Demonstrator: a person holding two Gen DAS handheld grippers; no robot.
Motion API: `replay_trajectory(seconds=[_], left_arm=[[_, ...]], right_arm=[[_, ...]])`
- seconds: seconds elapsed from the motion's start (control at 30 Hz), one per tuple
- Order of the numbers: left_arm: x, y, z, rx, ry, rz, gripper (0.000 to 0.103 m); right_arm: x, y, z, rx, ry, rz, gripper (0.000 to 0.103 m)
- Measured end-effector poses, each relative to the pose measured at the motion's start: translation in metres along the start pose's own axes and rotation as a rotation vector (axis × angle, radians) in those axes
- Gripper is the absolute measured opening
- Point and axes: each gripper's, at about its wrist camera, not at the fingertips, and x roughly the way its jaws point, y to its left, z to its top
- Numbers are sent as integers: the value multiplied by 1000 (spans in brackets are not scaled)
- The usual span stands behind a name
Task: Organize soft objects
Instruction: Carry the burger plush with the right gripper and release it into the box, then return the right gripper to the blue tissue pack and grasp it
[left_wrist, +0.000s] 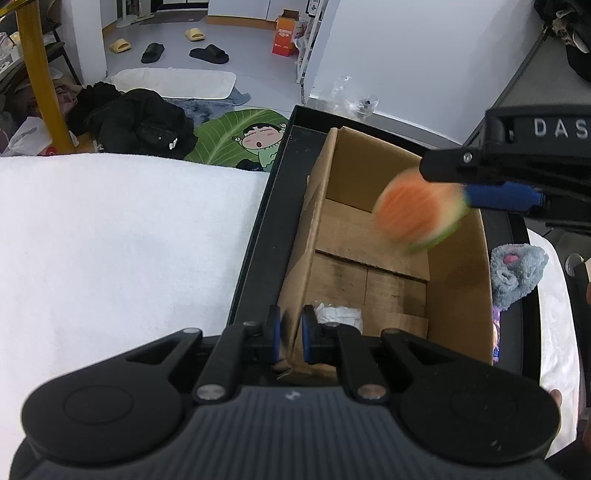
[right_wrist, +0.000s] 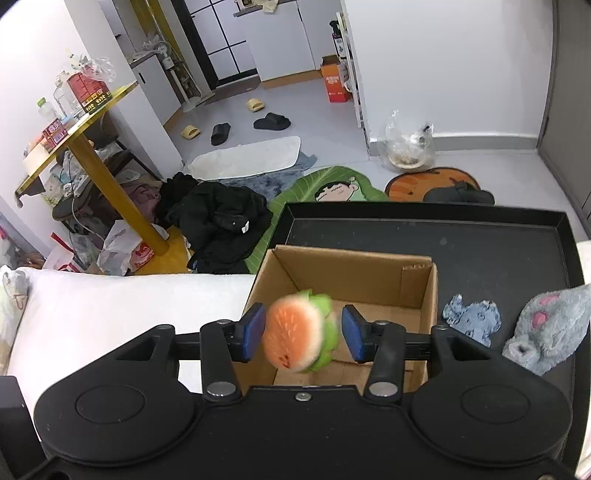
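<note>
Left-wrist view: left gripper (left_wrist: 291, 338), blue pads pinched on the near wall of an open cardboard box (left_wrist: 458, 291), which stands in a black tray (left_wrist: 258, 236) beside a white towel-covered surface (left_wrist: 110, 240). Crumpled white item (left_wrist: 340, 314) on the box floor. Watermelon plush (left_wrist: 417, 208), orange-red face with green rim, blurred, in the air above the box just below the right gripper's fingers (left_wrist: 447, 168). Right-wrist view: right gripper (right_wrist: 303, 330), jaws parted, pads clear of the plush on both sides, nothing held. Grey plush toy (right_wrist: 546, 325) and a blue-grey cloth (right_wrist: 472, 317) lie on the tray right of the box.
</note>
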Motion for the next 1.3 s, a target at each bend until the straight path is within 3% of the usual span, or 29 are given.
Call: replay_trajectory(seconds=[0.37,0.5,0.73,1.07,1.3], left_arm=[[0,2,0,-2,2,1,12],[-1,2,1,-6,3,10,14],[-3,-3,-1,14,-3,42,17],[-11,-11,-3,52,-37,95,41],[-12,-18,-3,83,-44,129,48]], right_arm=[[-9,-17,-8,25,15,-5,50],[-20,-30,-13,31,2,-33,58],[-34,-64,-30,61,5,-92,59],[-44,-94,-49,115,0,-117,60],[-49,-112,-58,146,-2,-114,63]])
